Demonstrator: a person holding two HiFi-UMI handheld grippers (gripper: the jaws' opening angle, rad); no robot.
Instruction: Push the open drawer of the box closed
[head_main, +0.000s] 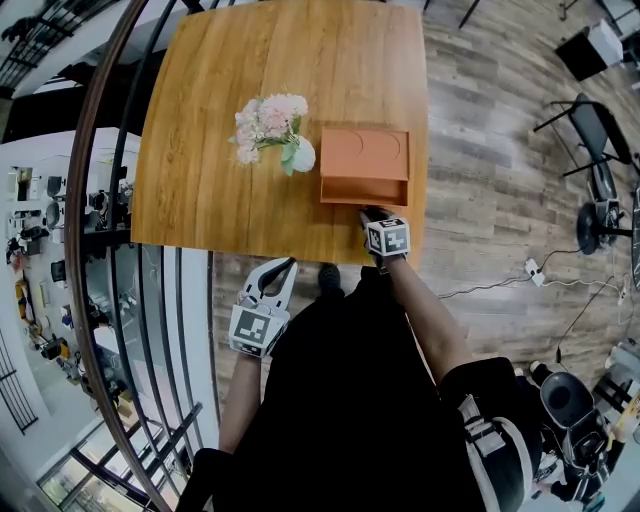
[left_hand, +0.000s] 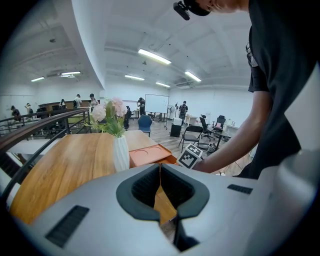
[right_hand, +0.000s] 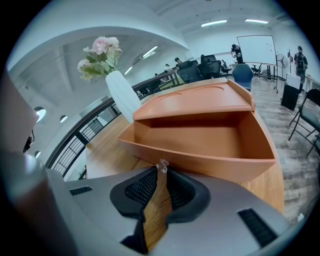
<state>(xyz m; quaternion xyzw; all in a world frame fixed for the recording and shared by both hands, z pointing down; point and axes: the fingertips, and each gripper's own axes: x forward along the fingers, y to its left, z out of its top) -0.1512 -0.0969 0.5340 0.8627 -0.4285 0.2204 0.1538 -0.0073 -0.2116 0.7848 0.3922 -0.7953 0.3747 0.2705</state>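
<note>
While we hold the left gripper (head_main: 285, 268) low beside our body, short of the table (head_main: 220, 120) edge, its jaws are pressed together at the tips with nothing between them. Our right gripper (right_hand: 162, 171) reaches over the near edge of the table, its jaws likewise closed tip to tip and carrying nothing. A small clear knob (right_hand: 162, 165) sits right at those tips, and they seem to touch it, though we cannot be sure from this angle. That knob is on the front wall of the drawer (right_hand: 200, 162), which stands pulled out toward us. Behind it the orange box (head_main: 365, 150) lies flat on the table, near the right side. Just left of the box, a white vase (head_main: 303, 155) of pink flowers (head_main: 270, 118) stands upright.
</note>
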